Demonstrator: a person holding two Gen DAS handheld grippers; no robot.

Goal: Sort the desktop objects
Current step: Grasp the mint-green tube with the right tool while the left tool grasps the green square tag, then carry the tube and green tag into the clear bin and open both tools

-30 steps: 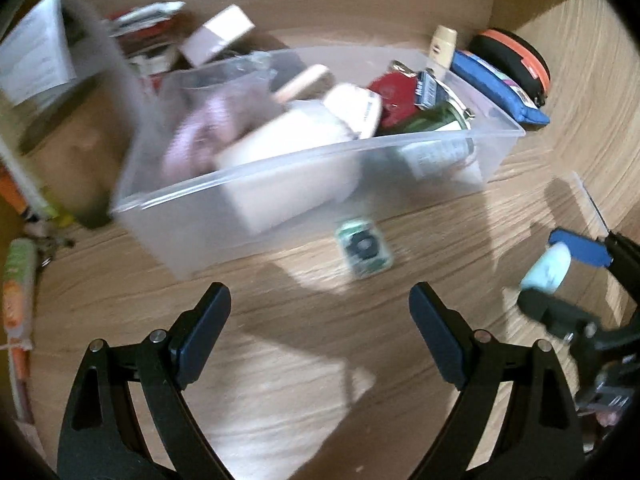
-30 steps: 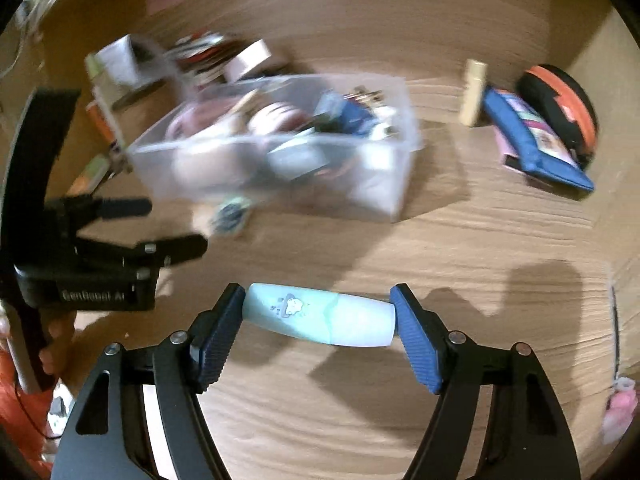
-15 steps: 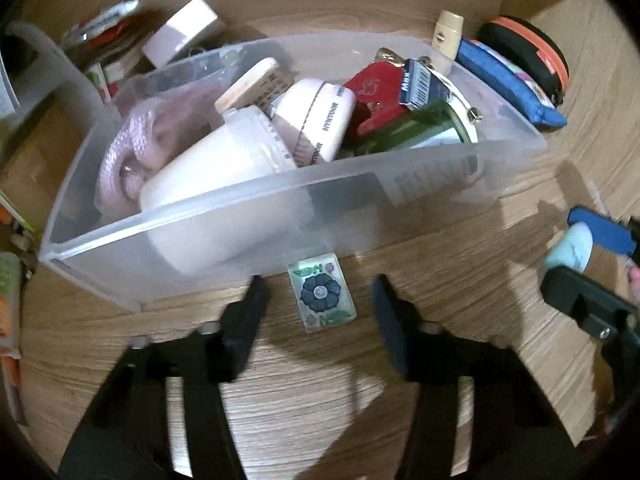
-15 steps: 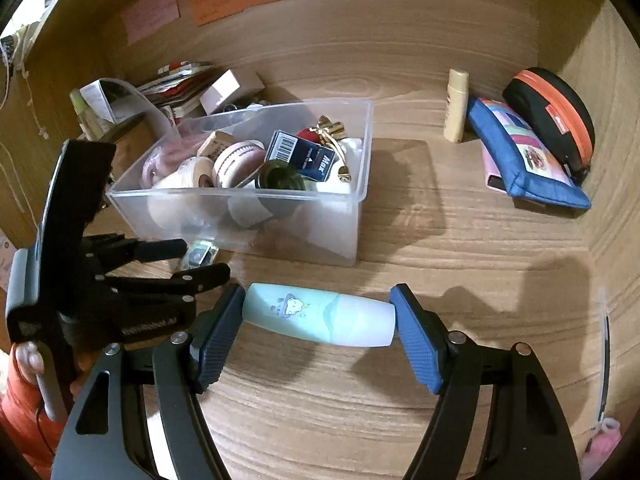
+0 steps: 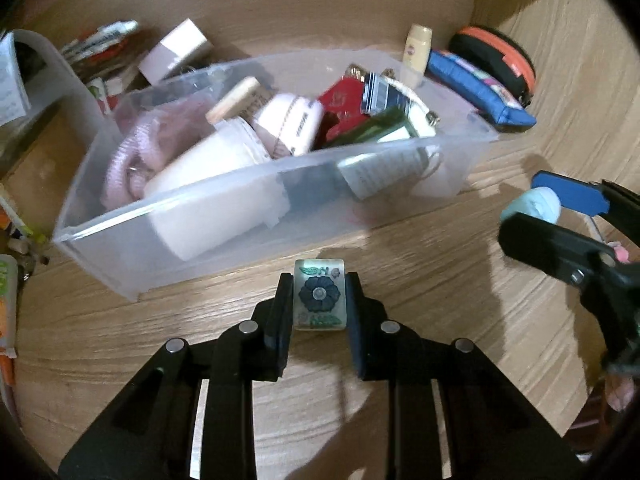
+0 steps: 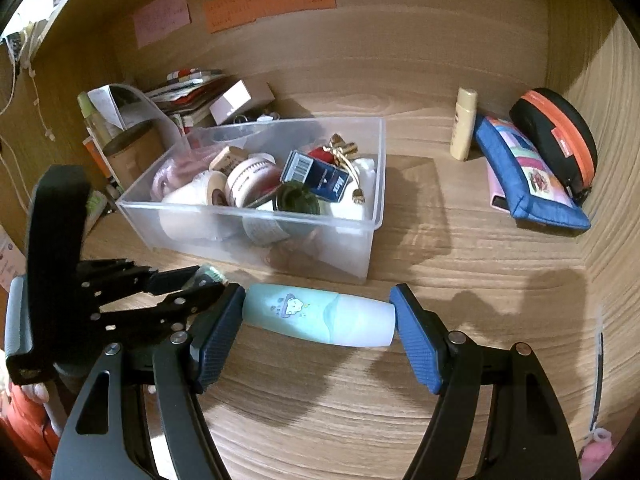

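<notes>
Left gripper [image 5: 319, 300] low over the wooden bench [image 5: 460, 320], jaws pinching a small tile [image 5: 319, 298] printed with a dark blue flower, just near of the clear plastic bin [image 5: 200, 216]. Whether the tile touches the bench: cannot tell. Right gripper [image 6: 318, 322] to the right, jaws clamped end to end on a pale teal tube [image 6: 320, 318] bearing a small cartoon print, held level above the bench and near of the bin. Bin crowded: white tape rolls [image 6: 248, 178], a pink fuzzy bundle [image 5: 132, 152], a dark blue barcoded box [image 6: 320, 178], a red packet [image 5: 344, 100], a dark green jar [image 6: 298, 200]. Farther right, against the back wall, a cream bottle [image 6: 464, 124] standing upright, a blue zip pouch [image 6: 524, 172] beside it, then a black and orange case [image 6: 556, 136]. At far left, stacked papers and a small white box [image 6: 236, 100].
</notes>
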